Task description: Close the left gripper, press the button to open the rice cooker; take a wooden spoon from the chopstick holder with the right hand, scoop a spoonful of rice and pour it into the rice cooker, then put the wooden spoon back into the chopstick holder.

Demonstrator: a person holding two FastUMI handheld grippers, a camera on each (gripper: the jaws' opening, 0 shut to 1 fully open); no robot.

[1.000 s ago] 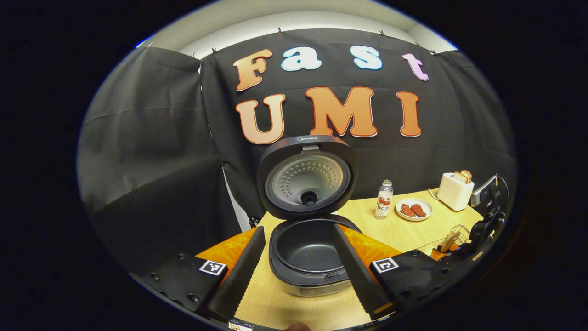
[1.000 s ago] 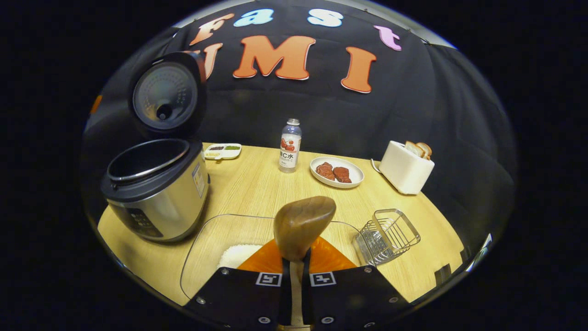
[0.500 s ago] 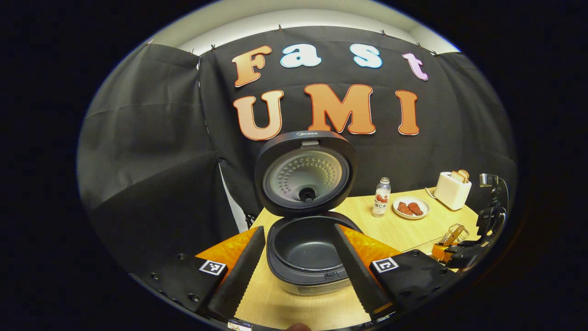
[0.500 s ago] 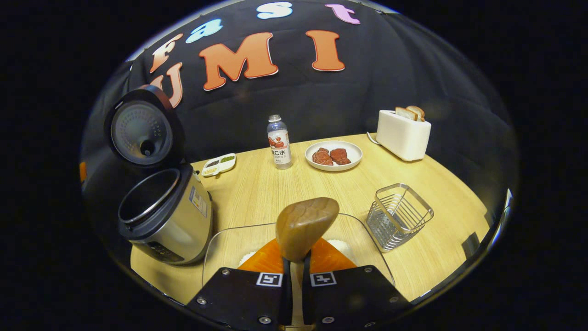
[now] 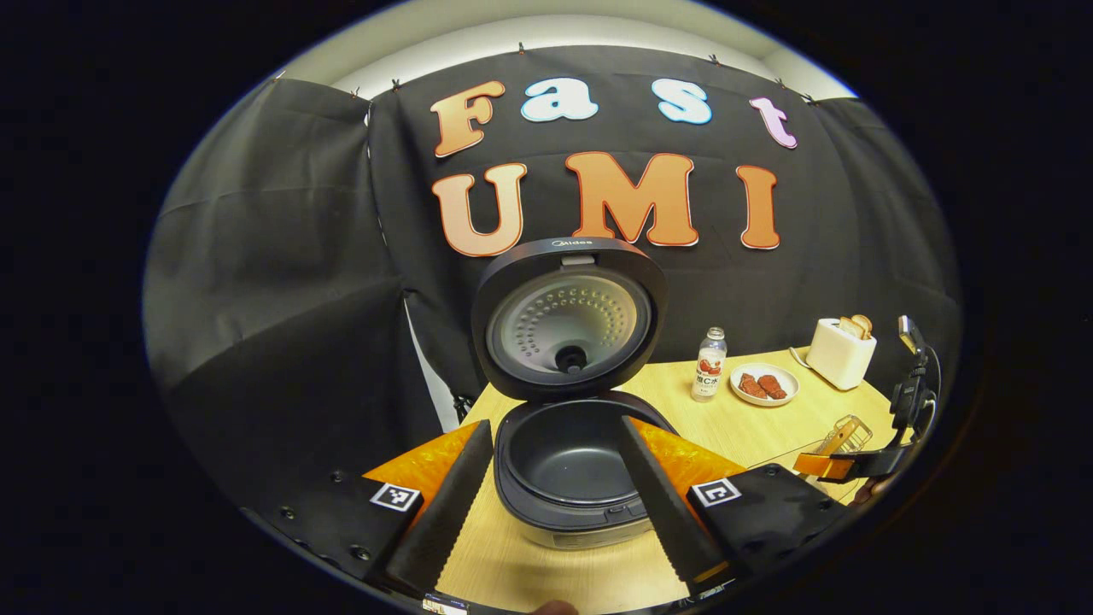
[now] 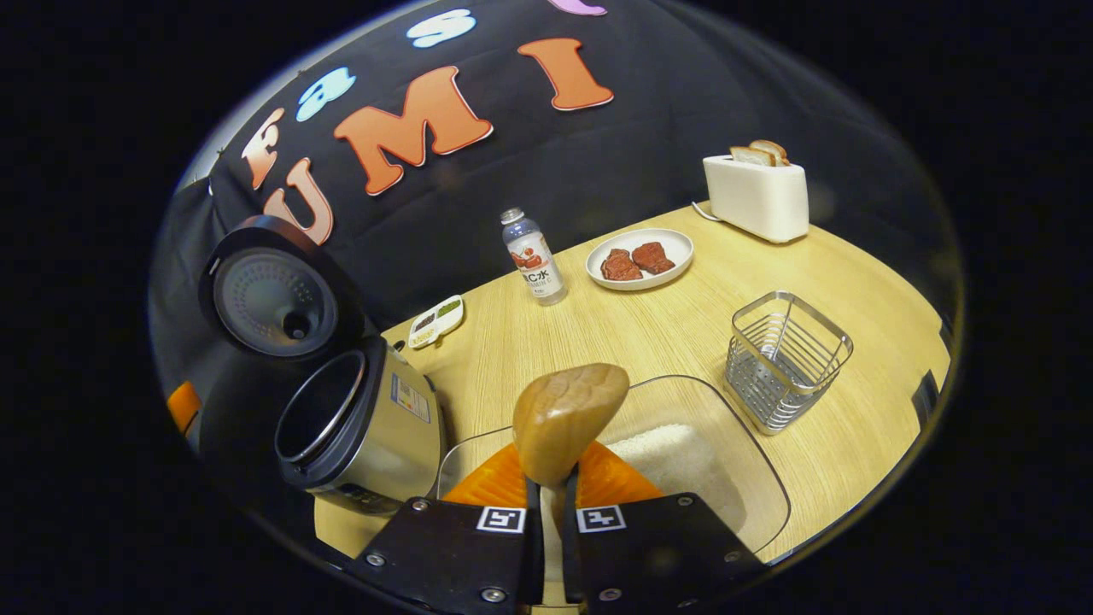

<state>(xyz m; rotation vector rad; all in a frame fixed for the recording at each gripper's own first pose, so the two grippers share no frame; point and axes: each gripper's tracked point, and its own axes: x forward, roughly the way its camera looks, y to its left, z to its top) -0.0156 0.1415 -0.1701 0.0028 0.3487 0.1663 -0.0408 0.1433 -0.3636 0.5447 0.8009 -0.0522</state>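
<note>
Two views record the moment. Left gripper view: the left tongs are spread wide, one finger on each side of the rice cooker, which stands on the wooden bench near its left edge with its lid raised upright and the dark inner pot empty. Farther along the bench stand a bottle, a plate of meat and a white toaster near the back edge; at the right edge the right tongs hang beside the wire chopstick holder. Right gripper view: the right tongs are pressed together on the handle of the wooden spoon, whose bowl rises tilted above a clear tray holding white rice at the front edge. The chopstick holder stands just beside the tray, towards the right edge. The rice cooker sits open at the left edge, just beside the tray. A small sectioned dish, the bottle, the plate and the toaster with bread in its slots line the back edge.
</note>
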